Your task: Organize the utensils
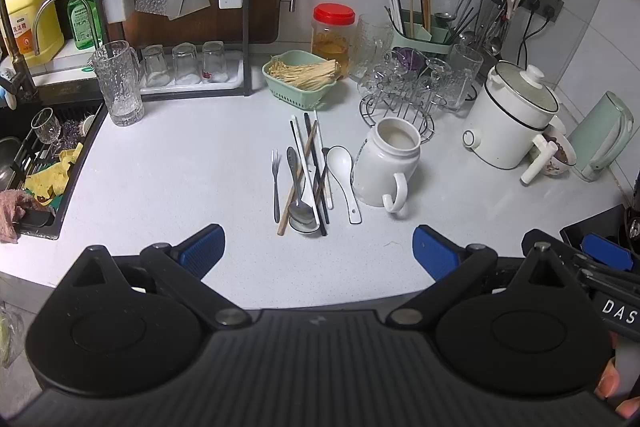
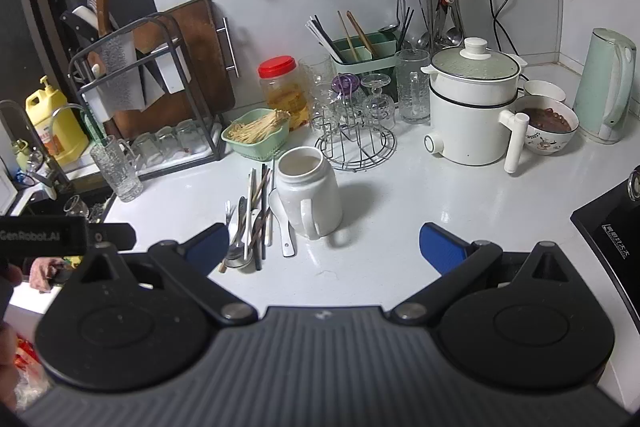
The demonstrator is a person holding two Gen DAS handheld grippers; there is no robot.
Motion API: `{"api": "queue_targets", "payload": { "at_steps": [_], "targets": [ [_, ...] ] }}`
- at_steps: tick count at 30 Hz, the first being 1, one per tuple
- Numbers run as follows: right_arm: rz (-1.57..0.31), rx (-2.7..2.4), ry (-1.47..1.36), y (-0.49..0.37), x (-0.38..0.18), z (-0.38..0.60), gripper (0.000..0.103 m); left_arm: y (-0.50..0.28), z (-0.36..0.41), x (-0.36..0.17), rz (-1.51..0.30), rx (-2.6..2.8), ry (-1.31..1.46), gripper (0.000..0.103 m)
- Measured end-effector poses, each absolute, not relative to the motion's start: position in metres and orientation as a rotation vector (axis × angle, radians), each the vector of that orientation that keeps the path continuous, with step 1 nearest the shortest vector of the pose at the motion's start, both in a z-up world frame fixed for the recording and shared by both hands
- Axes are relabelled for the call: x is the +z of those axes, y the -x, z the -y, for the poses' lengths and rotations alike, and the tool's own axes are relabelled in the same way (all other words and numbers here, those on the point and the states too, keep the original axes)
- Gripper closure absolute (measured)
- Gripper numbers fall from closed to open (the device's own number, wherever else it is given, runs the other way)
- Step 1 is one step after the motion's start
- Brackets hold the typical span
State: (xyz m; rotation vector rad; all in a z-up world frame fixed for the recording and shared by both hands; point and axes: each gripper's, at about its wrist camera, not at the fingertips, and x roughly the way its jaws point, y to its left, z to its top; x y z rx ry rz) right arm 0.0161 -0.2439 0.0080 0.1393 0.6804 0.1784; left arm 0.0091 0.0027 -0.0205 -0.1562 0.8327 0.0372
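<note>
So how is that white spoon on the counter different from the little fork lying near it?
The white spoon looks ceramic, with a broad deep bowl and a flat handle; the fork is thin shiny metal with small tines. The spoon lies at the right edge of the utensil pile, next to the white mug; the fork lies at the left edge, slightly apart from the rest. Both lie flat on the counter, handles toward the cameras, and neither is being held.

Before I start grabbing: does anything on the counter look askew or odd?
Yes: the loose utensils lie in a crossed heap on the counter beside the white mug, chopsticks over spoons. Nothing looks spilled or broken.
</note>
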Motion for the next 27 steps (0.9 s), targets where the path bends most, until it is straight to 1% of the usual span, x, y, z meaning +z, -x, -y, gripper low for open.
{"api": "queue_targets", "payload": {
  "at_steps": [27],
  "targets": [
    [-0.699,0.202,-0.155,-0.019,0.001,0.24,0.0,-0.021,-0.008,-0.027,-0.862,0.038,0.15,0.001]
  ]
}}
